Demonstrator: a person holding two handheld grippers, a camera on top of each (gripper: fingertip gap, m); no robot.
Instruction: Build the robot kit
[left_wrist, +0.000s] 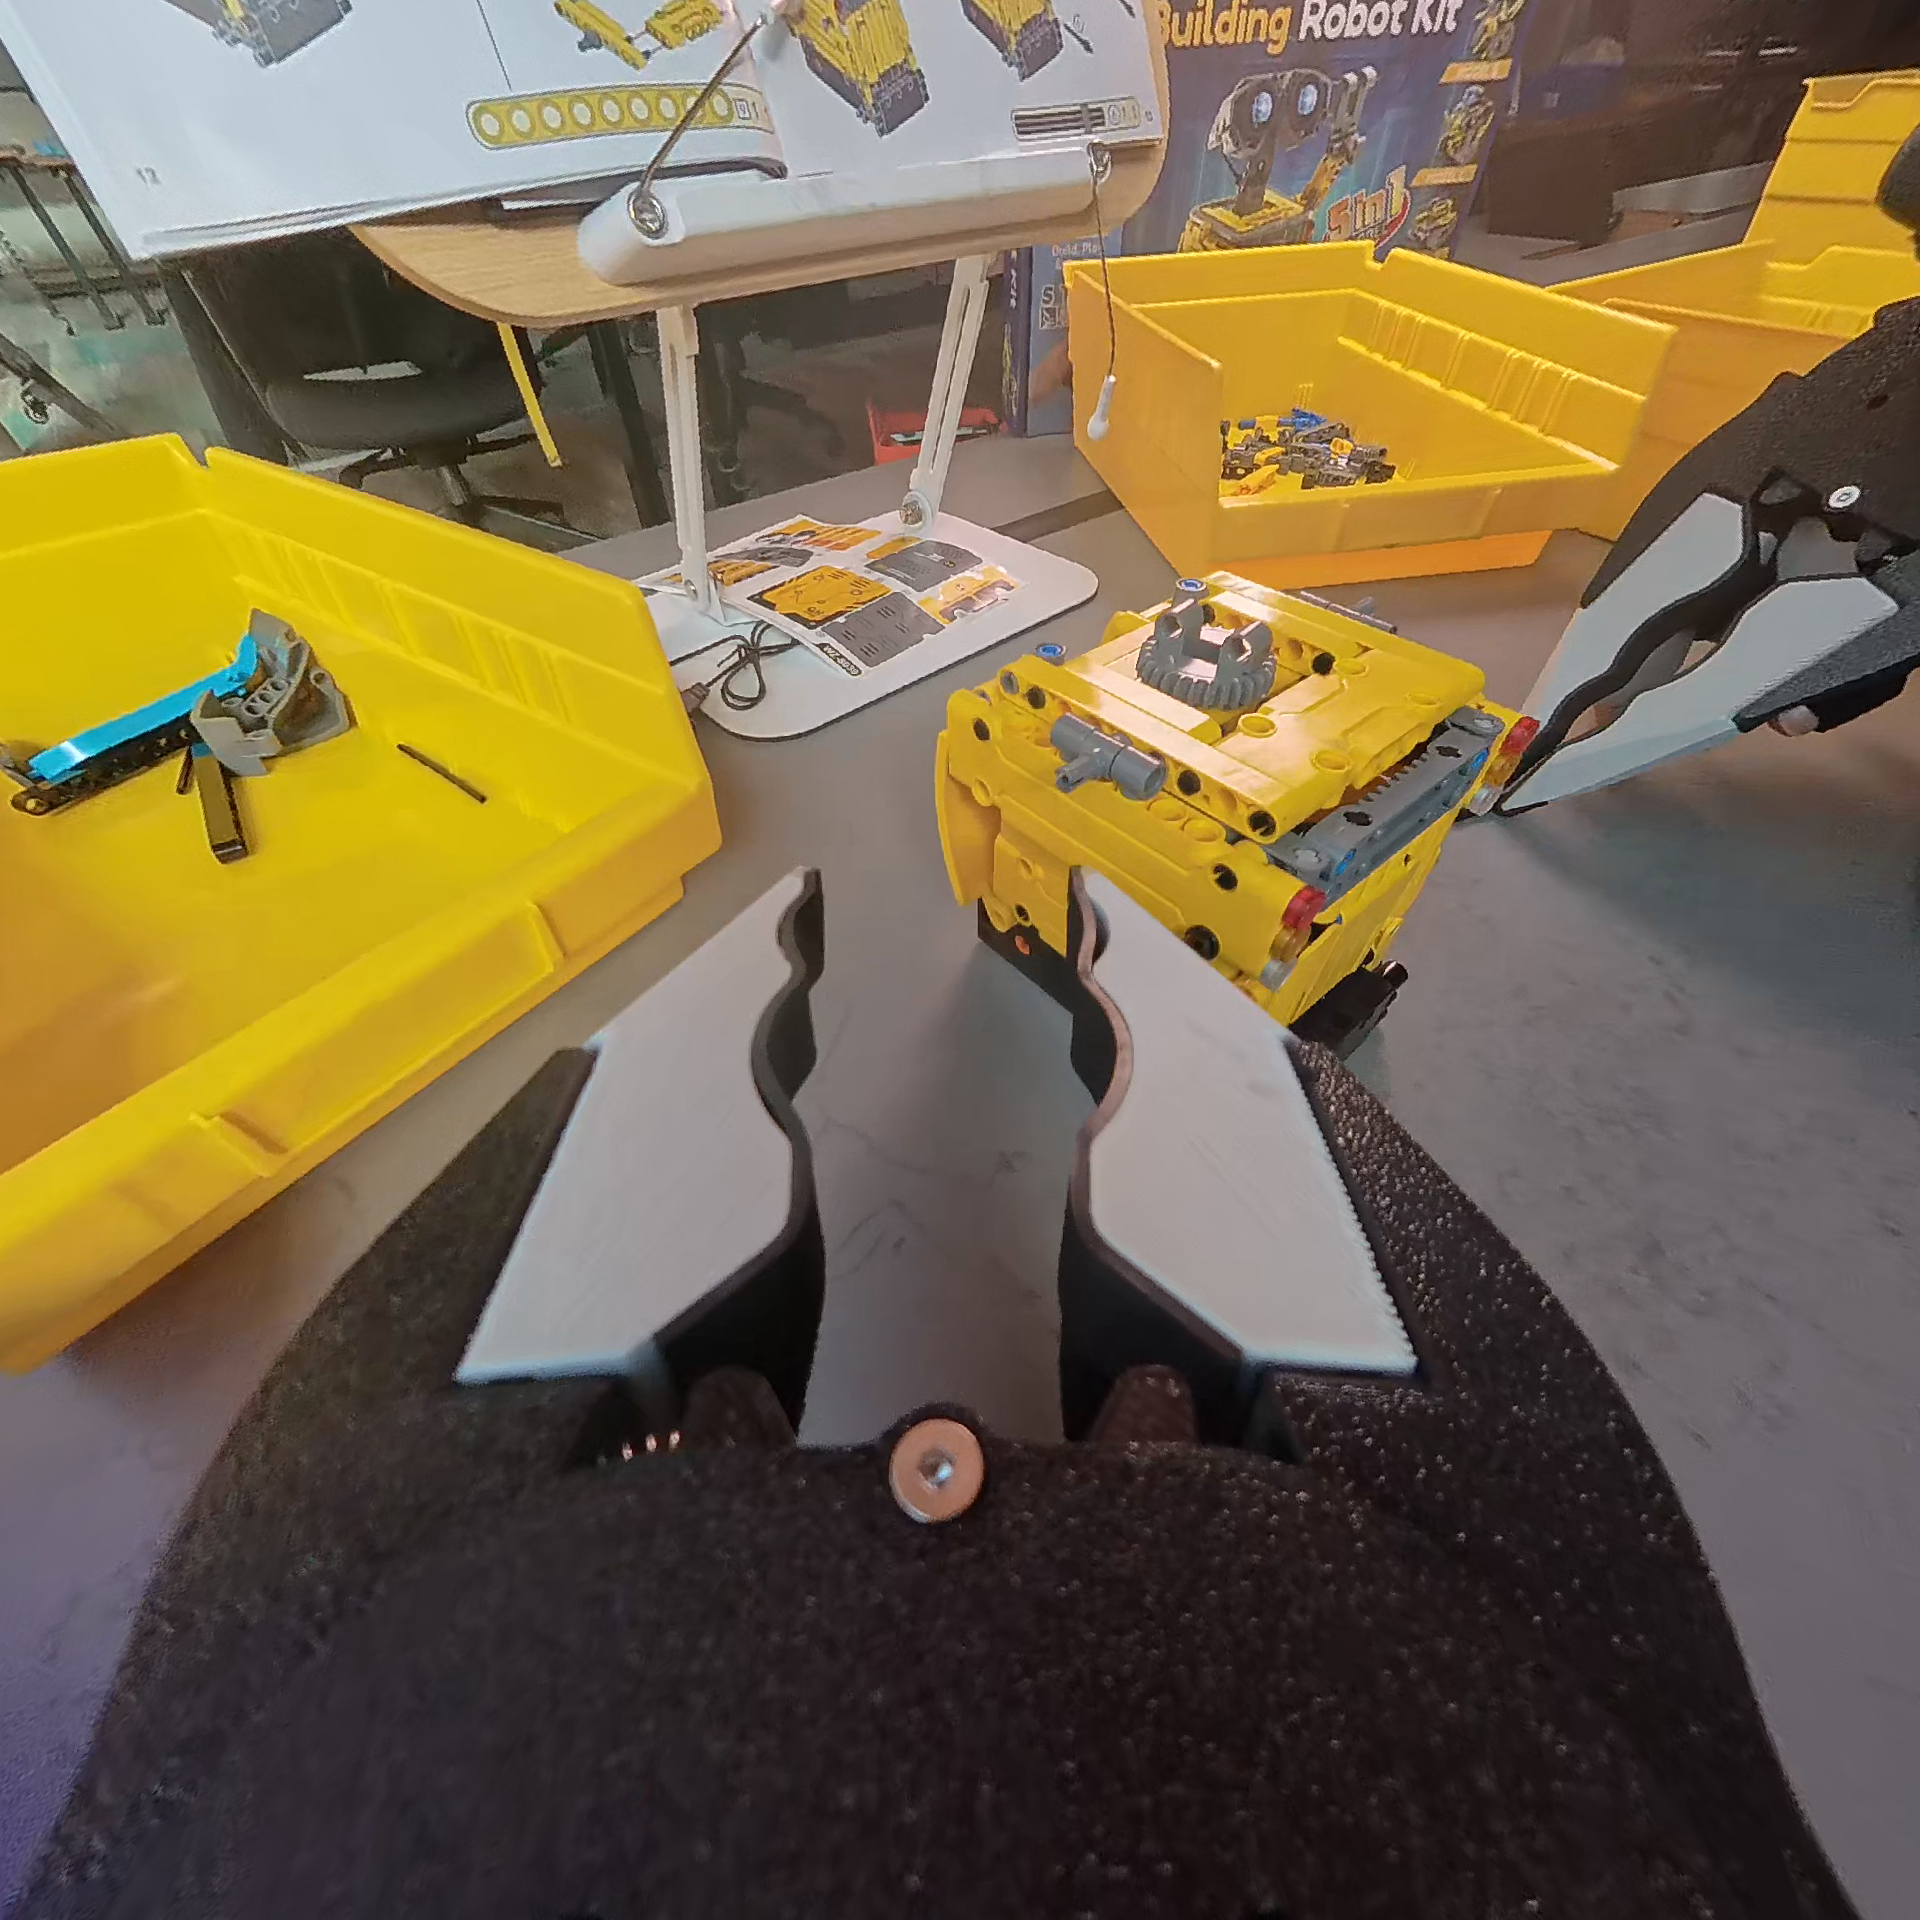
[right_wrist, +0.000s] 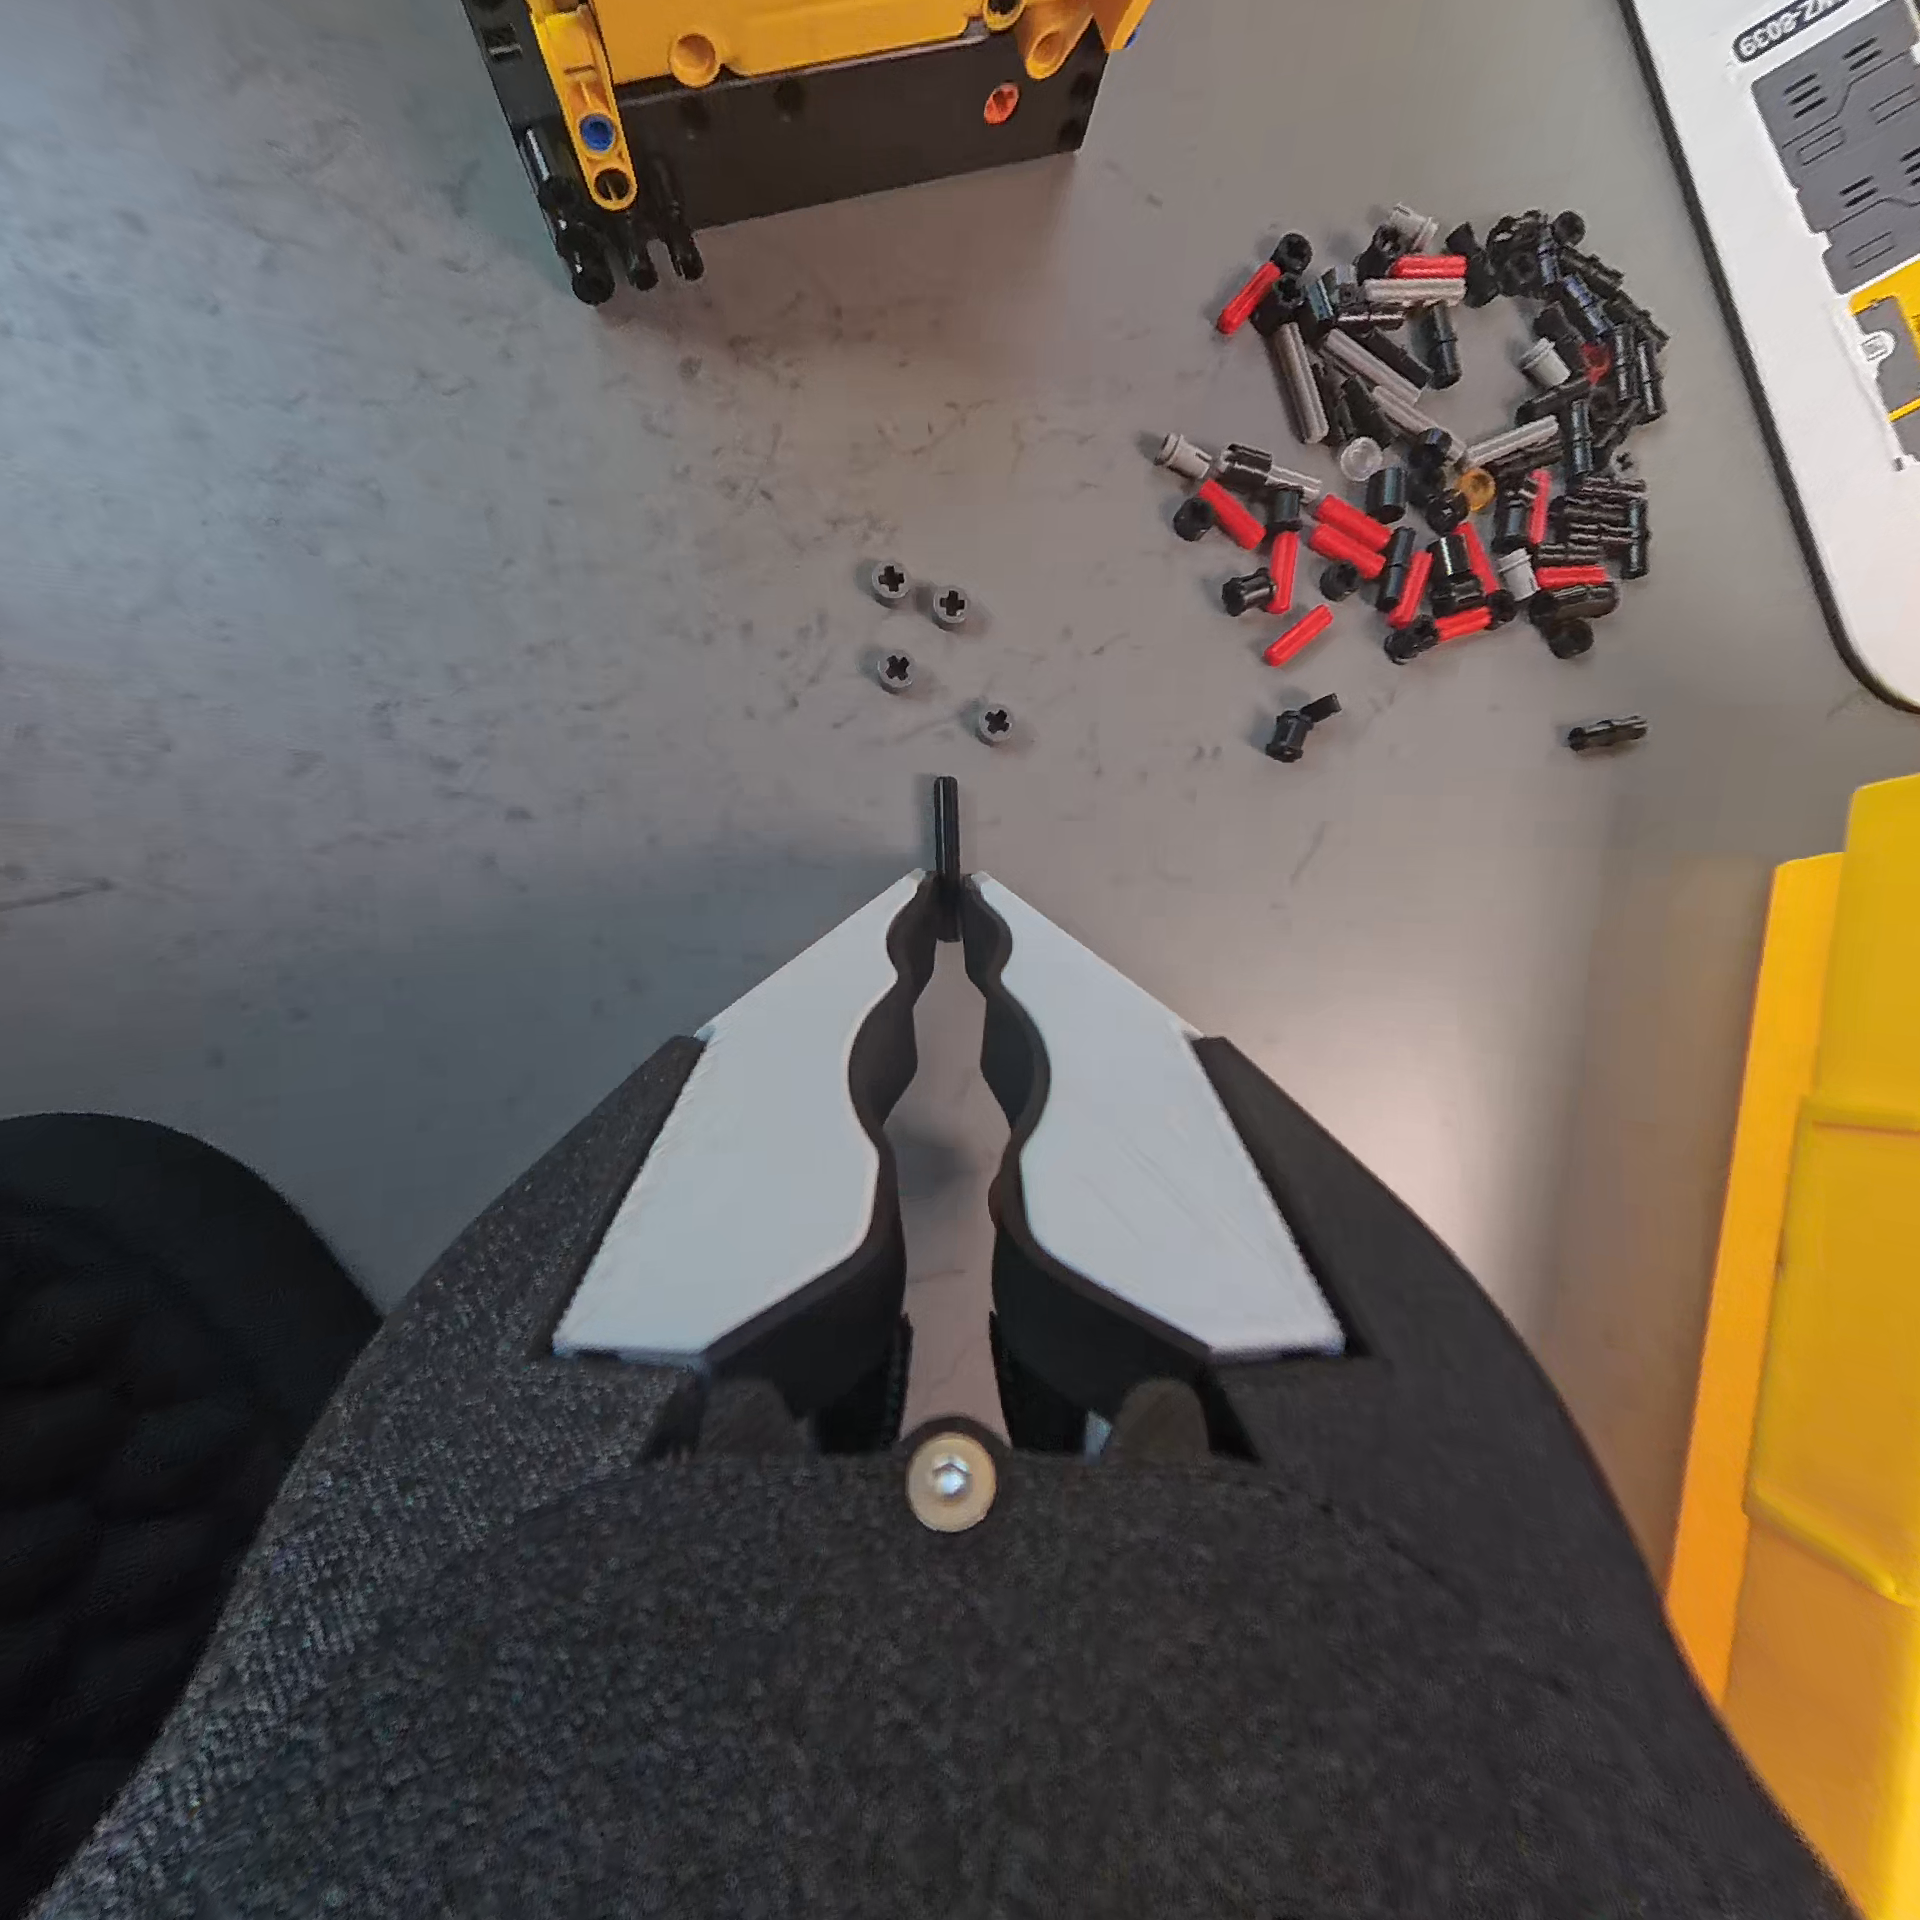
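Grey and faintly mottled, the counter (left_wrist: 1558, 1091) carries a yellow brick model (left_wrist: 1216, 790) that serves as the landmark; the left gripper (left_wrist: 945, 904) hovers just in front of the model with its jaws released and nothing between them, its right finger (left_wrist: 1174, 1091) close against the model's near corner; the right gripper (right_wrist: 945, 878) has its jaws clenched on a thin black axle (right_wrist: 944, 831) that sticks out past the tips — in the left wrist view that gripper's tips sit just beside the model's right end; four grey bushes (right_wrist: 940, 649) lie between the axle and the model, apart from both; a heap of red, black and grey pins (right_wrist: 1455, 436) lies to one side of them; left of the model stands a yellow bin (left_wrist: 582, 748) holding a blue-and-grey subassembly (left_wrist: 197, 717); behind the model — a white stand (left_wrist: 914, 613) bearing an instruction booklet (left_wrist: 520, 94), and a second yellow bin (left_wrist: 1174, 353) with small parts.
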